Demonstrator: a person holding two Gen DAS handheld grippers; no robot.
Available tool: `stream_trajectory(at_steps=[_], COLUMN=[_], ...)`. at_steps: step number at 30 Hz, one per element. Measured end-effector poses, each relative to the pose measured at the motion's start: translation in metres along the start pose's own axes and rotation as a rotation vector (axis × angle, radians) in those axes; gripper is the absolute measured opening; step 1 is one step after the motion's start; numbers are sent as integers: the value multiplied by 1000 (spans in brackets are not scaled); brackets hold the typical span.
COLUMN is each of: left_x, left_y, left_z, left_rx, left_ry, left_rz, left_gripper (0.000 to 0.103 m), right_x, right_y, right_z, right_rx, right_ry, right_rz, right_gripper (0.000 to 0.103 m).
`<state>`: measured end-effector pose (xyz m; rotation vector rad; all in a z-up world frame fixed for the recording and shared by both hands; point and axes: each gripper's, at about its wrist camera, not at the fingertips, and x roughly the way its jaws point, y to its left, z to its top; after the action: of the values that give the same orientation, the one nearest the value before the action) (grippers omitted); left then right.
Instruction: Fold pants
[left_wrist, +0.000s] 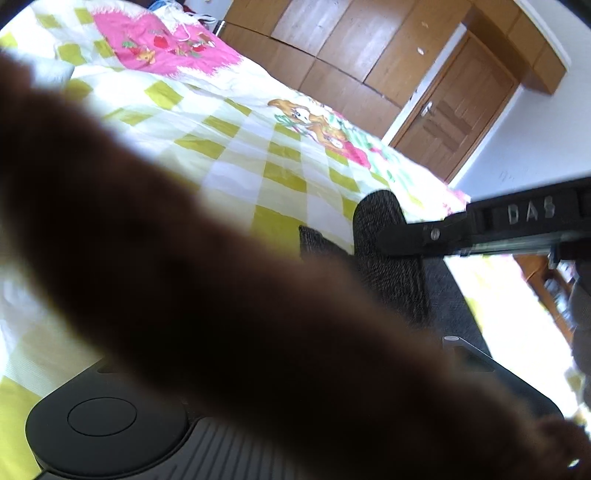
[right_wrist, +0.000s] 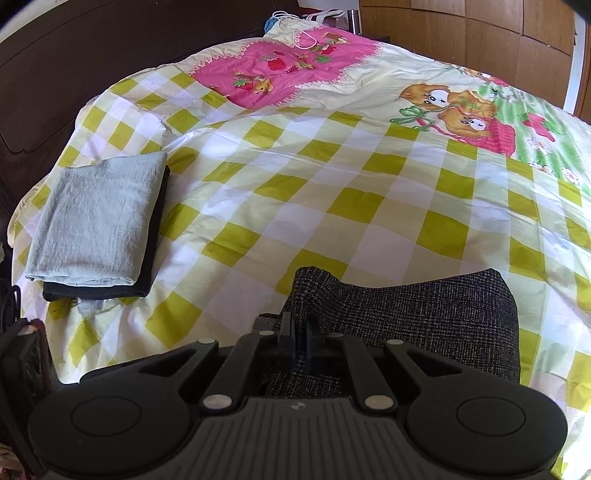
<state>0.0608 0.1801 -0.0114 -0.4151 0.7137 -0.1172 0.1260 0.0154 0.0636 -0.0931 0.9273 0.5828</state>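
Note:
The dark tweed pants (right_wrist: 406, 314) lie folded on the checked bedsheet (right_wrist: 332, 192), near the bed's front edge. My right gripper (right_wrist: 299, 328) is shut on the fold at the pants' left end, lifting it a little. In the left wrist view the same pants (left_wrist: 391, 266) show at centre right, with the right gripper (left_wrist: 391, 238) coming in from the right and clamped on them. A blurred dark brown shape (left_wrist: 221, 277), very close to the lens, covers most of that view. Only the left gripper's body (left_wrist: 107, 417) shows; its fingers are hidden.
A folded pale grey-green cloth (right_wrist: 96, 221) lies on a folded black one (right_wrist: 147, 273) at the bed's left side. A dark headboard (right_wrist: 92, 55) runs behind. Wooden wardrobe doors (left_wrist: 351, 44) and a room door (left_wrist: 454, 110) stand past the bed.

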Motion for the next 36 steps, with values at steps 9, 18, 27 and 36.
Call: stream_trajectory(at_steps=[9,18,27,36], left_x=[11,3,-64,-23], left_y=[-4,5,-3,-65], left_z=[-1,0,9,34], left_rx=[33,-17,-9,247], left_ry=[42,36,-89,-161], left_rz=[8,6,63,42], left_gripper=[52,62,70,74], right_x=[1,29,-20,-24], right_y=[21,18,-14,-57], right_z=[0,-8,-13,-18], right_rx=[-42,-14,120,147], right_ry=[3,9,-126,-183], right_rz=[19,34,230,83], right_gripper=[22,33,40,40])
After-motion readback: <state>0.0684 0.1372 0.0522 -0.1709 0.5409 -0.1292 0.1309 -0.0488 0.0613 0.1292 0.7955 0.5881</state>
